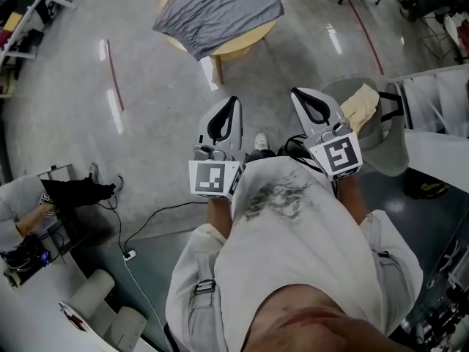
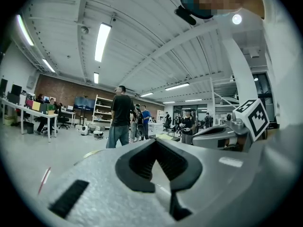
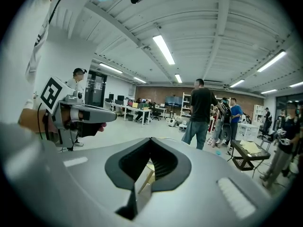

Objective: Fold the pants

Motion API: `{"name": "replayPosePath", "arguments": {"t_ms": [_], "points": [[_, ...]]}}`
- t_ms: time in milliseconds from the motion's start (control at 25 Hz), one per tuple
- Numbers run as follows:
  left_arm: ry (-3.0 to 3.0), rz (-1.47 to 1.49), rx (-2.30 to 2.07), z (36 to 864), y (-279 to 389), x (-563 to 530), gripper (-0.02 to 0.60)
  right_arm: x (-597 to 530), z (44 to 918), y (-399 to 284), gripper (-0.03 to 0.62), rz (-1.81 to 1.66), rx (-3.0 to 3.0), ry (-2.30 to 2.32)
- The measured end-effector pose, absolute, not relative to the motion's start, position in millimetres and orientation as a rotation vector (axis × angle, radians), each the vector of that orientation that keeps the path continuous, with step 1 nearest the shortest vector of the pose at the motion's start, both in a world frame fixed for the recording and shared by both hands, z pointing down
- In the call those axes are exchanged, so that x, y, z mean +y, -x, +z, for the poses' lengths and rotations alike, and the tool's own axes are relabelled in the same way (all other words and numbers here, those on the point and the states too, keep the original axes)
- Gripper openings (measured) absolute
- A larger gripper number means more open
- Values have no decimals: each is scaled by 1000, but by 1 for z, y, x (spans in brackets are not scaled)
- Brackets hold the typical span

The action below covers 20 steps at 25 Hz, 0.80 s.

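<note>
Pants [image 1: 220, 9] of grey cloth lie spread over a round wooden table [image 1: 253, 41] at the far end of the head view. They cover most of its top. One edge of the cloth hangs past the near-left rim, while the near-right rim shows bare light wood. A table leg [image 1: 218, 68] stands under that overhang.

Both grippers are held level in front of the person's body, side by side and well apart from the table. The left gripper [image 1: 233, 101] has its jaws pressed together with nothing between them. The right gripper [image 1: 297, 92] is likewise closed and empty.

Between the grippers and the table lies a stretch of bare polished floor. A red tape line [image 1: 113, 75] marks it on the left. On the right, a grey chair [image 1: 381, 141] with a cream cloth [image 1: 360, 105] over it stands near the right gripper. A cable [image 1: 157, 218] trails across the floor at lower left, near a seated person [image 1: 22, 211]. In the right gripper view, a person in a black shirt [image 3: 202, 112] stands out on the open floor.
</note>
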<state>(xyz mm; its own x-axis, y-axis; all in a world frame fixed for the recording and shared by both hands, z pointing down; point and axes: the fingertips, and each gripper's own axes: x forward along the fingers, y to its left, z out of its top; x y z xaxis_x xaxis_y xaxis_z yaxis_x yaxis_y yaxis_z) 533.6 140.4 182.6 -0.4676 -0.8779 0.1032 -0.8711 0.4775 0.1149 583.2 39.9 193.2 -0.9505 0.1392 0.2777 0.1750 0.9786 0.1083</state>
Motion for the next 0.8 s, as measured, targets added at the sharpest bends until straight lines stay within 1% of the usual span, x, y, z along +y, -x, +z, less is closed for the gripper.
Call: {"name": "replayPosePath", "arguments": {"t_ms": [360, 800], "points": [[-1506, -65, -2563, 186, -499, 120, 2, 20, 199, -545, 9, -183, -2827, 260], [-1385, -61, -2591, 202, -440, 68, 2, -42, 213, -474, 9, -182, -2795, 367]]}}
